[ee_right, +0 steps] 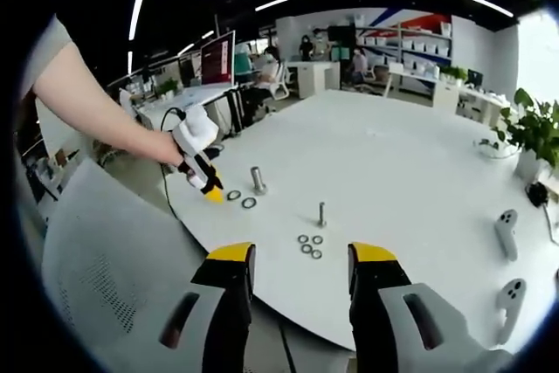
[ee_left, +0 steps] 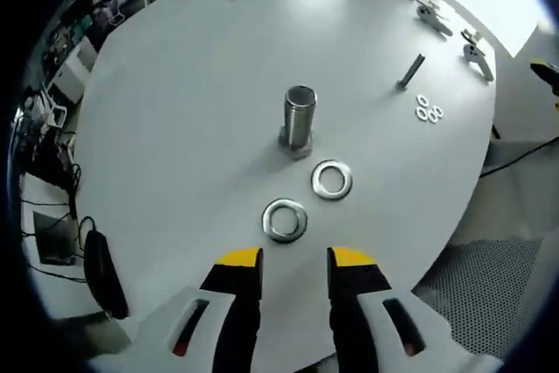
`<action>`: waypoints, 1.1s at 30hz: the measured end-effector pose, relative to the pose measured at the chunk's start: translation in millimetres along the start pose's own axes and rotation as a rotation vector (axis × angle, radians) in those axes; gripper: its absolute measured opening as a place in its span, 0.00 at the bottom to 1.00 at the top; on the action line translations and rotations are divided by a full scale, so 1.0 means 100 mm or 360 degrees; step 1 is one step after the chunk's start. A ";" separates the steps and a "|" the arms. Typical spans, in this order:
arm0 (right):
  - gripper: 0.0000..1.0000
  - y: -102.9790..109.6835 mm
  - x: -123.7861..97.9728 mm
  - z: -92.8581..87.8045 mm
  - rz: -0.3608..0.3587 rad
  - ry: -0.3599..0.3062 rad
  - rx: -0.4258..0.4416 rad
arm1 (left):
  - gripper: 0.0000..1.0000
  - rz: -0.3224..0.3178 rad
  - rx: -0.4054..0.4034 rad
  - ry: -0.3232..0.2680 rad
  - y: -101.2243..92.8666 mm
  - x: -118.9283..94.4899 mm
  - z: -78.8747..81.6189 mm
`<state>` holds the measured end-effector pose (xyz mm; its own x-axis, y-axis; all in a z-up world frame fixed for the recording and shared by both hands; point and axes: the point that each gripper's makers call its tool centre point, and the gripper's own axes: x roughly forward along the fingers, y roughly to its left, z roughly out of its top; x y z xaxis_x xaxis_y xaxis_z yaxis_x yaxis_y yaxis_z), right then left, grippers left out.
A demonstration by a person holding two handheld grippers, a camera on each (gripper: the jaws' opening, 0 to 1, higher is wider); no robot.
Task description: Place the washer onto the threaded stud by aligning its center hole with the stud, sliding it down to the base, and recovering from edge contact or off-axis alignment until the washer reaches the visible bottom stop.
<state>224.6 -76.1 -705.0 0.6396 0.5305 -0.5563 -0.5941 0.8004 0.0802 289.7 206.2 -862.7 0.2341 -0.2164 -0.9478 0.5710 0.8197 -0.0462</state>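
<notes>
A thick threaded stud stands upright on its hex base in the middle of the white round table. Two large steel washers lie flat in front of it, one nearer me and one to the right. My left gripper hovers open just short of the nearer washer, holding nothing. In the right gripper view the stud and both washers are far off, with the left gripper beside them in a person's hand. My right gripper is open and empty near the table edge.
A thinner bolt stands to the right with three small washers near it; the same bolt and small washers appear in the right gripper view. Two white controllers and a potted plant sit at the table's rim. A mesh chair is below left.
</notes>
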 end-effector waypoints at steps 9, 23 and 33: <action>0.44 -0.01 -0.01 0.00 -0.0012 -0.0001 0.0012 | 0.30 0.0002 0.0083 0.0054 0.08 0.11 0.04; 0.44 -0.04 -0.01 0.00 -0.0027 -0.0009 0.0018 | 0.29 0.0050 0.0131 0.0176 0.05 0.19 0.16; 0.44 -0.02 0.00 0.01 -0.0012 -0.0008 0.0000 | 0.22 0.0072 0.0180 0.0348 0.01 0.21 0.15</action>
<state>225.6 -77.6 -704.3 0.6466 0.5259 -0.5526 -0.5893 0.8043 0.0759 307.4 194.4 -877.3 0.0927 -0.0506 -0.9944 0.6513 0.7585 0.0221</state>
